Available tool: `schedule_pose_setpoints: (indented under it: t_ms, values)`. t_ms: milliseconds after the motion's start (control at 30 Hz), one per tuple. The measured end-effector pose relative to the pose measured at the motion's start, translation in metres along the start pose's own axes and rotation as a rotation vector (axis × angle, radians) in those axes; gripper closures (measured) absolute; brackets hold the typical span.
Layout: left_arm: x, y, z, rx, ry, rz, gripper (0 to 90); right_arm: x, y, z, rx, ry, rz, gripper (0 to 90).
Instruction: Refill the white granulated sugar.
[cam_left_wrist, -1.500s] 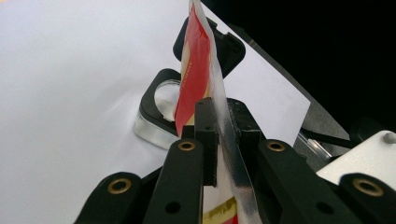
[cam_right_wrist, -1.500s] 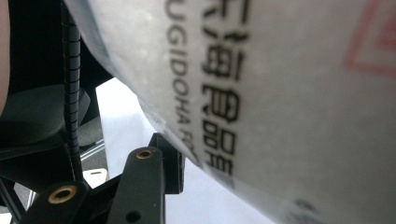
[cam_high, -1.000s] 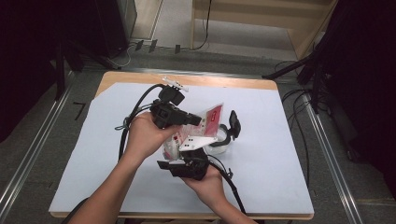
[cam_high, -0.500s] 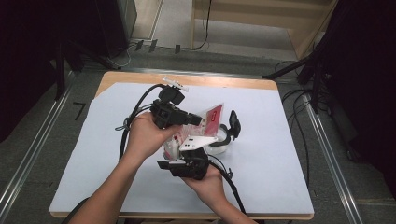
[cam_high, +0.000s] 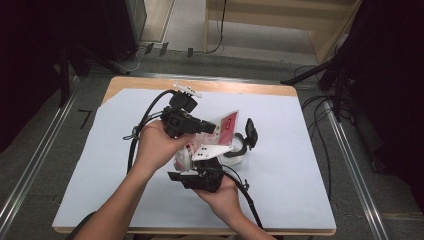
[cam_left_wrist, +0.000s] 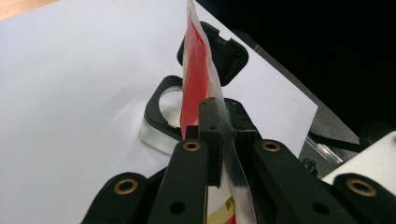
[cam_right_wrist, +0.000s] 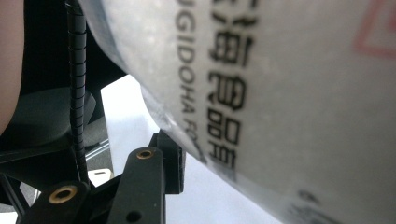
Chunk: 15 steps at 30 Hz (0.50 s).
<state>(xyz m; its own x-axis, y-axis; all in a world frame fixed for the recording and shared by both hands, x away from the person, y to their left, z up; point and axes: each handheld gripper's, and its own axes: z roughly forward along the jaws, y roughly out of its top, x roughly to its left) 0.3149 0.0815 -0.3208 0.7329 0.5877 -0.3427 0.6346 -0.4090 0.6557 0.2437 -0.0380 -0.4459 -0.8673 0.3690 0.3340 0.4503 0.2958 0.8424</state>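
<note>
Item: red and white pouch (cam_high: 226, 131), printed foil sachet, held above the middle of the bench (cam_high: 300, 165) over the white sheet.

Holder, upper edge: left tongs (cam_high: 209, 128), clenched on the pouch. In the left gripper view the two black jaws stand close together with the thin foil (cam_left_wrist: 219, 140) pinched between them, edge-on, its red face (cam_left_wrist: 192, 79) rising away from the camera.

Holder, lower part: right tongs (cam_high: 192, 167), set against the pouch's silver back (cam_right_wrist: 280, 93). One jaw shows in the right gripper view, touching the foil's underside; the other jaw is hidden behind the pouch, so whether these tongs are clenched cannot be told.

Receiver: clear container (cam_high: 235, 150) with black collar and hinged black lid (cam_high: 251, 134) standing open, on the bench just beside the pouch on its far right side.

Key relation: the pouch's long axis runs from the person's near left up toward the far right, its raised free end pointing at the container mouth (cam_left_wrist: 170, 105), which lies directly beyond and below the left tongs. Left tongs are the nearer to the opening.

Judgement: any pour or tear turns on keeping that raised end lined over the mouth.
</note>
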Motion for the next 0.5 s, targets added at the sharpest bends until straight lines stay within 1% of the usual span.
schedule_pose_setpoints:
  t_ms: [167, 300, 367, 500]
  values:
    - [0.0, -0.0005, 0.0007, -0.009, 0.0, 0.004, 87.8, -0.0001, 0.0005, -0.0003, 0.001, -0.004, 0.003, 62.6]
    - [-0.0012, -0.0007, 0.0009, -0.01, 0.01, 0.012, 87.6, -0.0002, 0.0009, -0.0004, 0.0, -0.003, 0.007, 62.8]
    - [-0.0011, -0.001, 0.0012, -0.012, 0.007, 0.011, 87.6, -0.0003, 0.0008, -0.0006, -0.003, -0.003, 0.009, 62.7]
    - [0.0009, -0.0017, 0.0022, -0.016, -0.019, -0.004, 87.2, -0.0003, 0.0004, -0.0003, -0.001, -0.006, 0.003, 62.8]
